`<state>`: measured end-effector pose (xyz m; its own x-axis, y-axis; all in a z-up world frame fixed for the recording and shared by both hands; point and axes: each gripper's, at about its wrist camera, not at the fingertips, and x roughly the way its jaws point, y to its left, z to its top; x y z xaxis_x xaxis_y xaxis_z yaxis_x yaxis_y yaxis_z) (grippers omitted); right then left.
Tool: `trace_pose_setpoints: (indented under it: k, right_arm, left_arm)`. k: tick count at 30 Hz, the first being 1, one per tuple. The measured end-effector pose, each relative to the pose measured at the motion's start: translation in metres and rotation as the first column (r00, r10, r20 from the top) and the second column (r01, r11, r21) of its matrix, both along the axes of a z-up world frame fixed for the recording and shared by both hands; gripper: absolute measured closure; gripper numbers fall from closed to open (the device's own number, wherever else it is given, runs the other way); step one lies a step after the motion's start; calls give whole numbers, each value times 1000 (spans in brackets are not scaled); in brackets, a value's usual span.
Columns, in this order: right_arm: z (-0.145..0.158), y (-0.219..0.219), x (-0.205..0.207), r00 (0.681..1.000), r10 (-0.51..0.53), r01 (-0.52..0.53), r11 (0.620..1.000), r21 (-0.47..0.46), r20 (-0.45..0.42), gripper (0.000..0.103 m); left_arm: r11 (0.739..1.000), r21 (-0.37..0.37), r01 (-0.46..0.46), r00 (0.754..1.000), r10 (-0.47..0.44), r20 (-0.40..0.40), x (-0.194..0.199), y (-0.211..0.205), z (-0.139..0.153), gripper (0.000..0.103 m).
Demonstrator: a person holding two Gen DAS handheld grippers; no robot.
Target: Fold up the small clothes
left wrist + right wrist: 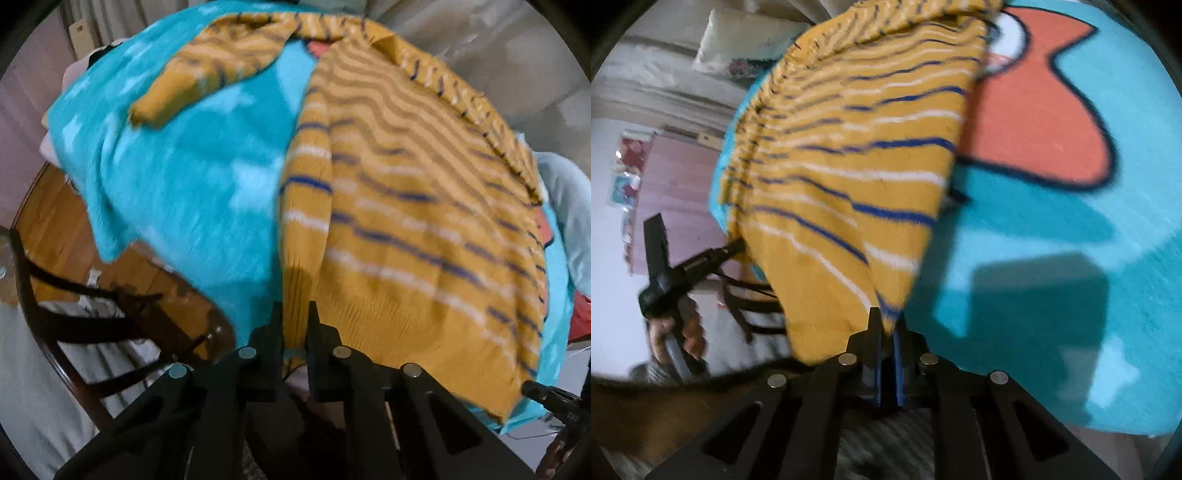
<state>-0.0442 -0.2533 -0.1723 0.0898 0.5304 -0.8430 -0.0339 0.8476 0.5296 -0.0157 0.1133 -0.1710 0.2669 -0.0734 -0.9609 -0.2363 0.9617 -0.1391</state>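
Mustard-yellow striped sweater [417,221] lies partly lifted over the turquoise blanket [177,177] on the bench [48,229]. Your left tongs [294,321] pinch its hem edge; your right tongs [886,325] pinch its opposite corner.

No legible text or labels.

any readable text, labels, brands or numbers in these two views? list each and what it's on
None can be read.
Left hand-held gripper: a pale marking runs along its black body in the right wrist view, too small and blurred to read.
Wall pictures: red and blue prints, no legible words.
Striped yellow sweater, teal blanket and right hand-held gripper: no text visible.
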Motion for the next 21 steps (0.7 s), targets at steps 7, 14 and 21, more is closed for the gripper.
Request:
trace_pose_setpoints:
  k: [7, 14, 21]
  right_arm:
    - [6, -33, -9, 987, -162, 163, 985, -60, 16, 94]
    - [57, -19, 49, 949, -182, 220, 968, -125, 257, 60]
    - [89, 97, 143, 911, 69, 42, 965, -259, 406, 59]
  left_arm:
    - [996, 41, -73, 988, 67, 136, -5, 29, 38, 73]
    - [990, 51, -135, 968, 120, 221, 19, 66, 63, 59]
    - [990, 36, -139, 951, 123, 285, 51, 92, 74, 59]
